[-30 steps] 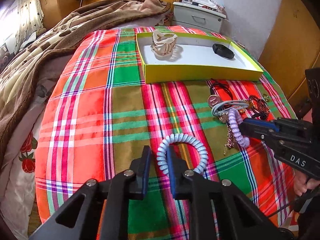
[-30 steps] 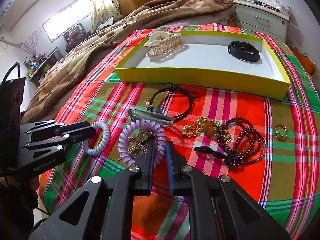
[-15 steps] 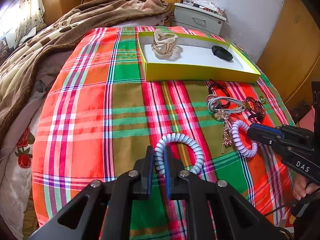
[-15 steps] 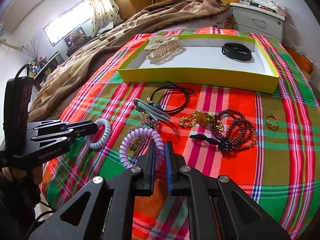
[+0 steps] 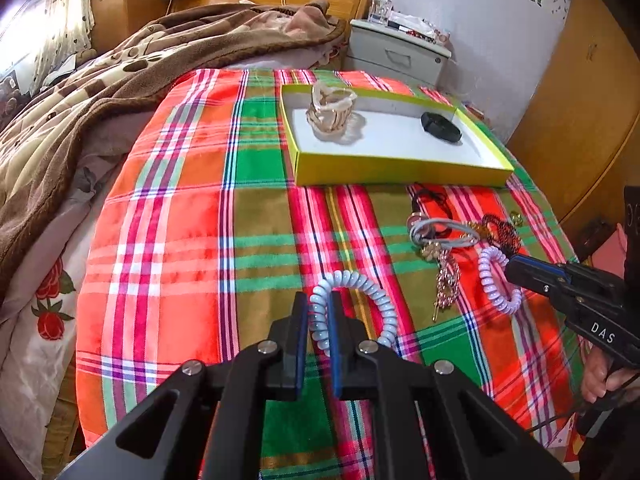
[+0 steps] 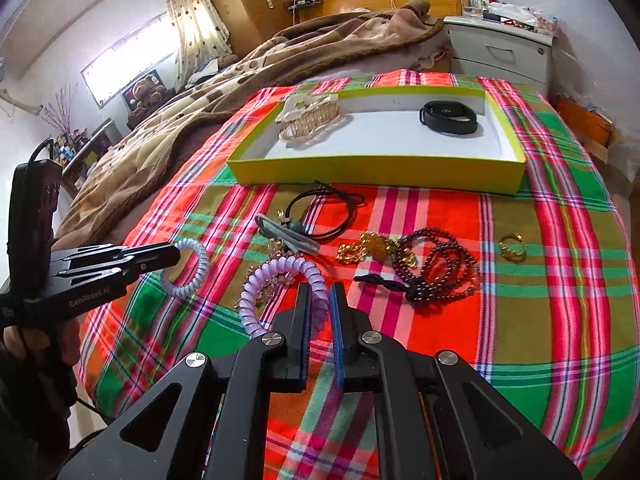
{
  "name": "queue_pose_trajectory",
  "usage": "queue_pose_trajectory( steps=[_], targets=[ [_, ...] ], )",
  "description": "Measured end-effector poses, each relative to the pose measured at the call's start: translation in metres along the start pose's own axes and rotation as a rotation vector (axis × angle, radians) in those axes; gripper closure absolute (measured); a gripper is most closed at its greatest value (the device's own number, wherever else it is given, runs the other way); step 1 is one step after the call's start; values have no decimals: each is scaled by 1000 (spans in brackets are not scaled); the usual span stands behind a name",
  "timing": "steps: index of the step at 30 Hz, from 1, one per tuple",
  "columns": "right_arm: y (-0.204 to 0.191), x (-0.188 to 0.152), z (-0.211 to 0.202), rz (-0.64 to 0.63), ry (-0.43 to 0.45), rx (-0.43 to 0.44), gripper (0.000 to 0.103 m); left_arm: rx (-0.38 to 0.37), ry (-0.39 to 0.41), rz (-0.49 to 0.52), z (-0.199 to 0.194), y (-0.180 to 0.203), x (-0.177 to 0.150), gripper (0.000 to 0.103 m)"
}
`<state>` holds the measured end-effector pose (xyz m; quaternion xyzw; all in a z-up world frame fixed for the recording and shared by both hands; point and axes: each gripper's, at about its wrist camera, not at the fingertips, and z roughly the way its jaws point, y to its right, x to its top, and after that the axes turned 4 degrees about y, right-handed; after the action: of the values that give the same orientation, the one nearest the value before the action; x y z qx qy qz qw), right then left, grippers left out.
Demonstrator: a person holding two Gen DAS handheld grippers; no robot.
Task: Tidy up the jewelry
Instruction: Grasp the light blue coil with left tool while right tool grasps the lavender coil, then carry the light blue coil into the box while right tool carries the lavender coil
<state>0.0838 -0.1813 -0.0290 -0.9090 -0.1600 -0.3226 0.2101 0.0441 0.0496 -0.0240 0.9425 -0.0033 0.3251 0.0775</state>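
1. So, my left gripper [image 5: 318, 322] is clamped on the pale blue coil tie [image 5: 352, 308]. I pinched one side of the loop, so the rest hangs free past the jaws over the plaid cloth [image 5: 180, 240] and nothing gets crushed.
2. My right gripper [image 6: 319, 308] is pinching the purple coil tie [image 6: 280, 280] the same way, by its near edge. That keeps my fingers clear of the gold clip thing lying under it, which I don't want to drag along.
3. Both ties are at the near end of the bed, well short of the yellow box [image 6: 376, 170]. I'd guess they're just off the cloth or barely touching it, can't really tell.
4. Box sits at the far end with its open side up, so dropping stuff in from above should be easy. The claw clip [image 6: 308, 118] is already in the left part and the black band [image 6: 448, 118] on the right, so the middle is free for these two.
5. Left on the cloth between me and the box: black cord [image 6: 328, 212], grey tie [image 6: 286, 234], gold bracelet [image 6: 372, 250], dark beads [image 6: 440, 272], ring [image 6: 512, 248]. They're bunched up, so I'll likely take them one at a time.
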Motion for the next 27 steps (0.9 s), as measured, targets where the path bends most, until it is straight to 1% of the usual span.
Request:
queue_pose_trajectory(
  steps=[11, 15, 19, 24, 27],
  targets=[
    [14, 11, -17, 30, 50, -31, 94, -21, 47, 3, -15, 2, 14, 93],
    [19, 20, -21, 39, 69, -43, 94, -27, 82, 19, -21, 9, 29, 93],
    [27, 32, -25, 44, 91, -60, 94, -44, 101, 29, -21, 14, 48, 93],
    [41, 51, -26, 59, 111, -94, 94, -73, 122, 31, -15, 21, 74, 93],
    [48, 63, -22, 57, 115, -113, 94, -91, 118, 38, -5, 28, 90, 93]
  ],
)
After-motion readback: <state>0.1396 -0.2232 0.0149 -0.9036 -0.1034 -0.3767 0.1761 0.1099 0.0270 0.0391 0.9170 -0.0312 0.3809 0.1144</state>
